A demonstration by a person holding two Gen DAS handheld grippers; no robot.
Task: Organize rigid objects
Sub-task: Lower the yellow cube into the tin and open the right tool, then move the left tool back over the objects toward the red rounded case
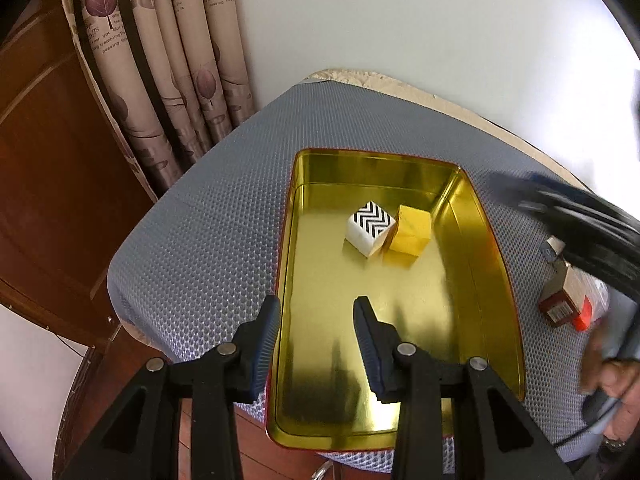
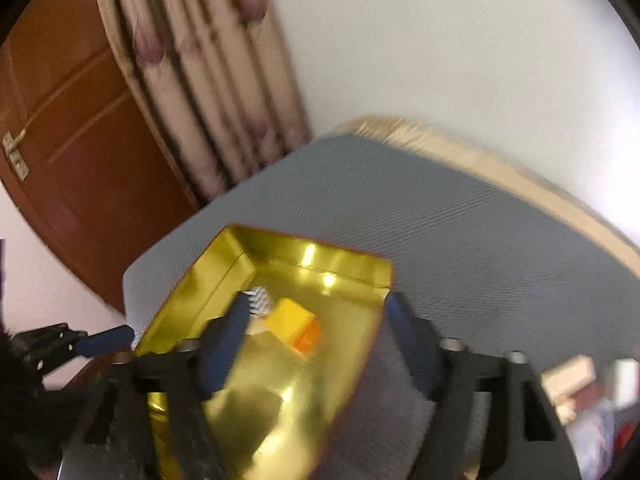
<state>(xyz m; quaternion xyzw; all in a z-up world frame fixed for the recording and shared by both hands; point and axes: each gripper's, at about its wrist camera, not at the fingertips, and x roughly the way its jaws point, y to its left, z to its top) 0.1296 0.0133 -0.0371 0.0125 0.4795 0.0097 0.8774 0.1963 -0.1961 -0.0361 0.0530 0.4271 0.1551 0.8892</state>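
Gold-lined rectangular metal tin with a thin red outer rim lies open on my bench, and inside it, toward the far end, a white cube with a black zigzag top sits touching a yellow cube on its right. My left hand-held gripper hangs over the near end of the tin, its blue-padded jaws a modest way apart, straddling the tin's left wall with one finger outside and one over the gold floor; whether the pads press on that wall I cannot tell. My right hand-held gripper is released, jaws spread wide, one finger inside the tin near the zigzag cube and the other out past the tin's right rim, with the yellow cube lying on the floor between them and nothing gripped; that view is blurred. The bench is covered by a grey-blue mat with a raised honeycomb texture, and a beige padded edge shows beyond the mat's far side. On the mat to the right of the tin lies a small dark red carton with an orange end, partly hidden by the dark blur of my right tool. Behind the bench stands a plain white wall, with a beige curtain printed with purple leaves in the corner and a reddish-brown wooden door with a brass fitting to its left.
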